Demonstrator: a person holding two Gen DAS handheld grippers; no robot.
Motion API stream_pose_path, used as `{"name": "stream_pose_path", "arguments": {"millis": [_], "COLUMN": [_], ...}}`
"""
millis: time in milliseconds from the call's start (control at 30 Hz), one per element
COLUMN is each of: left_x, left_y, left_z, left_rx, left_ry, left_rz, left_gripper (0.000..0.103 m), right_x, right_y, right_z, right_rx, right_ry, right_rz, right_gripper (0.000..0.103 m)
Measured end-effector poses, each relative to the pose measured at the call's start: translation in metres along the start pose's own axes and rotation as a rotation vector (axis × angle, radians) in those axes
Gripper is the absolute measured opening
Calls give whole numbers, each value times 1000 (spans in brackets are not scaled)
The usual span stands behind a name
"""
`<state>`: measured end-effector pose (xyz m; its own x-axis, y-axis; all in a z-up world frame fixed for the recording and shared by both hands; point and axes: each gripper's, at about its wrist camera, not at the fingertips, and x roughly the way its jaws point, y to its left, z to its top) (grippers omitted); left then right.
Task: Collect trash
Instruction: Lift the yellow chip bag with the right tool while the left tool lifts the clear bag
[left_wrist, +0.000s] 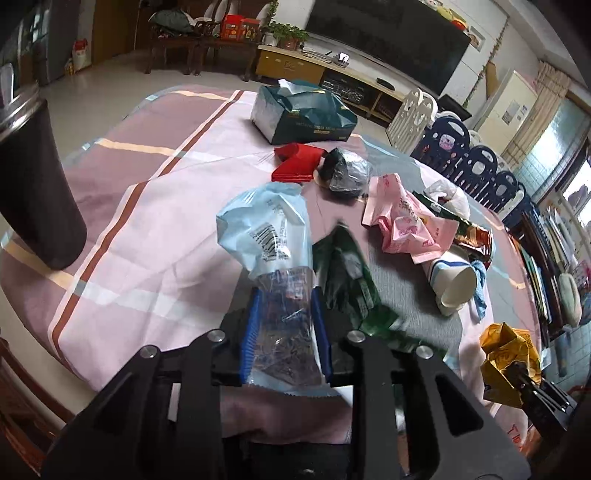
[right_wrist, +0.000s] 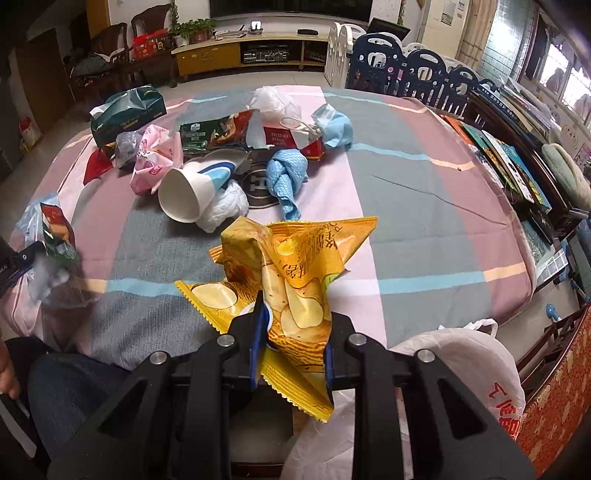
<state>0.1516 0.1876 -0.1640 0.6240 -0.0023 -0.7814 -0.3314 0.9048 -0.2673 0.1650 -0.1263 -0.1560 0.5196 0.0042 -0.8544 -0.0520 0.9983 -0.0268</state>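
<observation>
**Both grippers holding wrappers over the cluttered table**

Nearest, right wrist view: right gripper (right_wrist: 291, 343) clenched on a crumpled yellow chip bag (right_wrist: 291, 266), blue pads pressing it from both sides; bag sticks up and fwd past the fingertips, its serrated edge hangs below them. Just under and to the right, at the table edge, a white plastic bag w/ red print (right_wrist: 461, 369). Lower left, the person's leg in dark trousers (right_wrist: 70, 391).

Left wrist view: left gripper (left_wrist: 284, 325) has a light blue and clear snack wrapper (left_wrist: 266, 236) betw. its blue pads, pads against the clear lower part; the barcoded top stands up past the tips. A dark green wrapper (left_wrist: 347, 277) sits just right of it, blurred, can't tell if it's gripped too. Same gripper and wrapper show at the left edge of the right view.

Mid table, on the pink-grey striped cloth (right_wrist: 424, 206): a paper cup (right_wrist: 188, 192) on its side, touching a white crumpled wad (right_wrist: 225, 206); a blue knotted cloth (right_wrist: 288, 177) just beside; a pink bag (right_wrist: 155, 158) left of the cup.

Further: a green and red snack packet (right_wrist: 221, 133), a white bag (right_wrist: 277, 103), a blue mask-like wad (right_wrist: 332, 125), a red box (left_wrist: 295, 162) touching a grey-black wad (left_wrist: 347, 171). Farthest on the table, a dark green tissue pack (left_wrist: 303, 114). Left, near the edge, a dark tumbler (left_wrist: 37, 184) stands upright.
</observation>
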Motion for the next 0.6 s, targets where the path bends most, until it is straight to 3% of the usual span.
{"name": "stream_pose_path", "arguments": {"millis": [133, 600], "left_x": [2, 5], "left_y": [7, 7], "left_z": [1, -1], "left_rx": [-39, -48], "left_ry": [1, 6], "left_rz": [-10, -17], "left_gripper": [47, 56], "right_x": [-1, 8], "right_y": [7, -1], "right_z": [4, 0], "right_rx": [-6, 22], "right_ry": [-5, 19], "right_rz": [-9, -19], "right_gripper": [26, 26]}}
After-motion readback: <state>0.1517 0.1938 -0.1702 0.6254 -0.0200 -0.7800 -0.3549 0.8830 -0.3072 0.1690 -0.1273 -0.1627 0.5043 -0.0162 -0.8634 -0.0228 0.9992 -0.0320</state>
